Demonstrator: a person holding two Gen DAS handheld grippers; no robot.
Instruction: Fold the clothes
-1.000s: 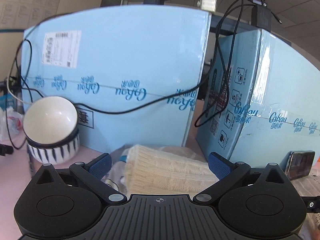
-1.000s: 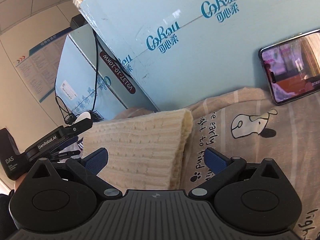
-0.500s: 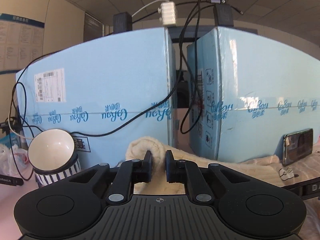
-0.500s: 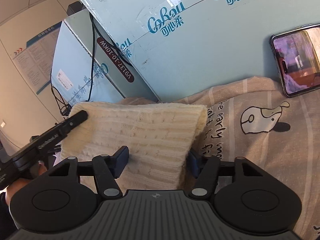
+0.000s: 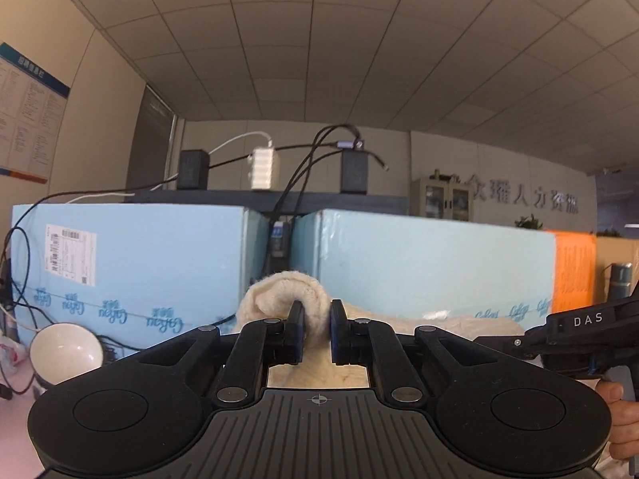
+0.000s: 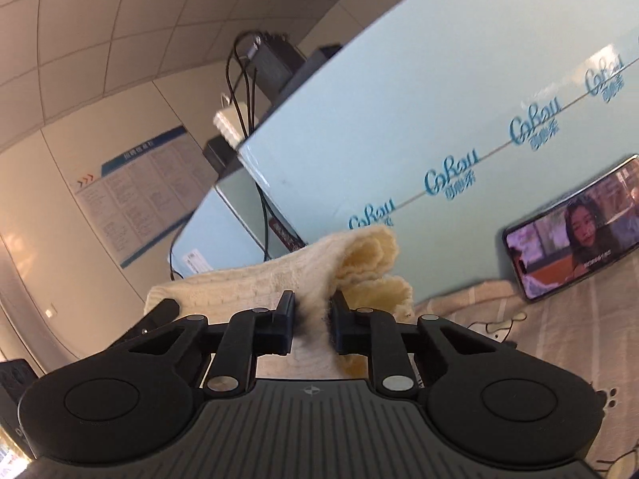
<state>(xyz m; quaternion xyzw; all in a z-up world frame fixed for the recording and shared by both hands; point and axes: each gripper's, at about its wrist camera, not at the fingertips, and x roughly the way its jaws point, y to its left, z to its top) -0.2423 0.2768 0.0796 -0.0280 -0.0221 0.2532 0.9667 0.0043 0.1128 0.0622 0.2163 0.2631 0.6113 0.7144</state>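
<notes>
Nearest the left wrist camera, the left tongs [image 5: 315, 329] pinch a bunched end of the cream knitted garment [image 5: 287, 291], held up off the surface. Right of them the right tongs [image 6: 313, 321] clamp the garment's other end [image 6: 319, 267], with folded layers fanning out beyond the pads. Under the garment lies a striped cartoon-print cloth [image 6: 559, 331]. At the near left sits a white bowl [image 5: 66, 349]. Farther back a phone [image 6: 575, 227], its screen lit, leans against the pale blue cartons [image 5: 159, 263], and black cables [image 5: 295, 183] trail over their tops.
</notes>
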